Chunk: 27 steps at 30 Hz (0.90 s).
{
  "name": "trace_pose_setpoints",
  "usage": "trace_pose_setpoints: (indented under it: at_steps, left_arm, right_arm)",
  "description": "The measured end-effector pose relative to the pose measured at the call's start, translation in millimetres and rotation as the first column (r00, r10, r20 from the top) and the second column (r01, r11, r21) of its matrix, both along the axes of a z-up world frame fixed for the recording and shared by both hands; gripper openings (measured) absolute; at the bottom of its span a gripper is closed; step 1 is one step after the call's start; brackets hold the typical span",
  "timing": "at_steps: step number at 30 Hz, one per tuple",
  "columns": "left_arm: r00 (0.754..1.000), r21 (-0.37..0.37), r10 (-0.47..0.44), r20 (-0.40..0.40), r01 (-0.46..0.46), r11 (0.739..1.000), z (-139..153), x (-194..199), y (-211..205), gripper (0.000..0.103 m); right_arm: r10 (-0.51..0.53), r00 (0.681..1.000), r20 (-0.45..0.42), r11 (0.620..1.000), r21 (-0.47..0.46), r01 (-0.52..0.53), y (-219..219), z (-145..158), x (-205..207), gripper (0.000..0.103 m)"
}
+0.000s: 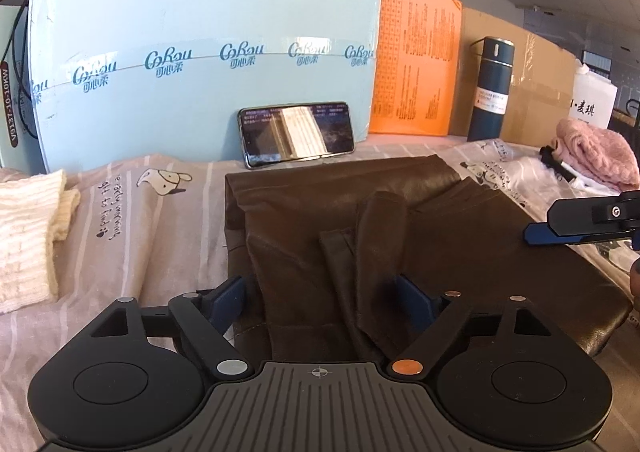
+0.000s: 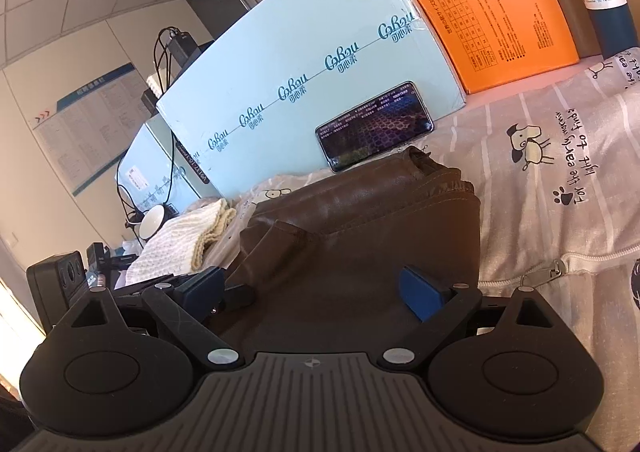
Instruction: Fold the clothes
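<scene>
A dark brown garment [image 1: 460,252] lies folded on a striped cartoon-print sheet [image 1: 160,219]; it also shows in the right wrist view [image 2: 360,219]. My left gripper [image 1: 324,298] is open, its blue pads on either side of a raised fold of the brown cloth. My right gripper [image 2: 316,288] is open and low over the near part of the garment, nothing between its pads. The right gripper's fingers [image 1: 560,228] enter the left wrist view from the right edge, just above the garment's right side.
A phone [image 1: 298,133] leans on a light blue box [image 1: 200,51] behind the garment. An orange box [image 1: 416,63], a dark bottle [image 1: 490,87], pink fluffy cloth [image 1: 596,155] and a cream knit [image 1: 28,236] lie around. A zipper [image 2: 548,272] runs across the sheet.
</scene>
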<state>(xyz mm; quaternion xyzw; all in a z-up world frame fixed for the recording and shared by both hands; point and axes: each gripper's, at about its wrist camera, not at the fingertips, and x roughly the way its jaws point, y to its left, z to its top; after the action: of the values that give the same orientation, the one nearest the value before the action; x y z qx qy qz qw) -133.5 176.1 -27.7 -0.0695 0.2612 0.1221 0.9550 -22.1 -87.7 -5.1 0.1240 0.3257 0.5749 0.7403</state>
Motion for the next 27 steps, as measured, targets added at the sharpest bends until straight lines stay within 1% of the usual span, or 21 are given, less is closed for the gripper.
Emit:
trace_pose_setpoints:
  at_steps: [2,4,6,8,9,10,12,15,16,18,20,23,24,25,26,27]
  left_arm:
    - [0.999,-0.045,-0.010,0.032,0.011,0.999,3.1,-5.8,6.4,0.086]
    - [0.997,-0.128,-0.004,0.077,0.013,0.992,8.4,-14.0,17.9,0.088]
    - [0.993,-0.208,0.035,0.112,-0.011,0.978,13.7,-21.7,30.0,0.094]
    - [0.987,-0.278,0.090,0.131,-0.051,0.959,18.1,-28.0,41.0,0.096]
    - [0.984,-0.319,0.119,0.131,-0.072,0.945,19.1,-30.1,46.4,0.096]
    - [0.983,-0.375,0.145,0.112,-0.094,0.922,17.4,-30.2,52.4,0.097]
    - [0.979,-0.485,0.192,0.063,-0.138,0.864,13.0,-29.6,64.4,0.098]
    - [0.983,-0.585,0.182,0.004,-0.146,0.798,1.6,-24.1,73.8,0.098]
    - [0.985,-0.604,0.171,-0.005,-0.139,0.785,-2.0,-21.8,74.7,0.098]
    - [0.986,-0.623,0.164,0.008,-0.124,0.772,-6.1,-20.2,73.7,0.102]
    - [0.988,-0.651,0.154,0.018,-0.105,0.752,-7.3,-18.8,74.0,0.103]
    - [0.991,-0.724,0.113,0.068,-0.029,0.690,-15.3,-15.1,77.2,0.103]
    - [0.992,-0.718,0.103,0.075,-0.018,0.696,-15.4,-13.3,75.7,0.103]
    - [0.993,-0.705,0.086,0.079,-0.005,0.709,-14.9,-10.5,73.1,0.103]
    - [0.994,-0.697,0.067,0.092,0.016,0.717,-15.5,-7.4,70.8,0.103]
    - [0.993,-0.695,0.047,0.109,0.042,0.718,-16.2,-4.2,68.3,0.103]
  right_arm:
    - [-0.013,1.000,0.007,1.000,0.026,0.013,-4.9,2.5,-0.5,0.095]
    - [-0.043,0.999,0.013,0.997,0.069,0.042,-12.7,6.9,0.5,0.095]
    - [-0.091,0.996,-0.003,0.992,0.092,0.090,-20.0,8.9,5.9,0.095]
    - [-0.146,0.989,-0.030,0.986,0.077,0.148,-23.7,7.7,12.8,0.095]
    - [-0.173,0.984,-0.045,0.983,0.061,0.175,-24.5,6.4,16.3,0.095]
    - [-0.194,0.979,-0.059,0.979,0.044,0.197,-24.7,4.9,19.4,0.095]
    - [-0.220,0.972,-0.083,0.975,0.014,0.222,-24.4,1.7,24.6,0.095]
    - [-0.237,0.965,-0.110,0.972,-0.032,0.235,-22.5,-2.3,29.3,0.095]
    - [-0.239,0.964,-0.117,0.971,-0.046,0.236,-22.1,-3.7,30.2,0.095]
    - [-0.236,0.962,-0.134,0.971,-0.071,0.229,-20.7,-6.8,32.0,0.095]
    - [-0.225,0.961,-0.160,0.973,-0.094,0.212,-18.4,-10.6,34.6,0.095]
    - [-0.196,0.963,-0.187,0.979,-0.090,0.182,-17.7,-12.6,36.0,0.097]
    - [-0.182,0.963,-0.199,0.982,-0.087,0.168,-17.2,-13.1,36.6,0.098]
    - [-0.162,0.964,-0.213,0.985,-0.087,0.147,-15.0,-13.2,37.8,0.098]
    - [-0.132,0.964,-0.231,0.989,-0.091,0.114,-11.2,-12.3,39.2,0.099]
    - [-0.094,0.962,-0.258,0.993,-0.093,0.072,-6.9,-11.5,41.0,0.099]
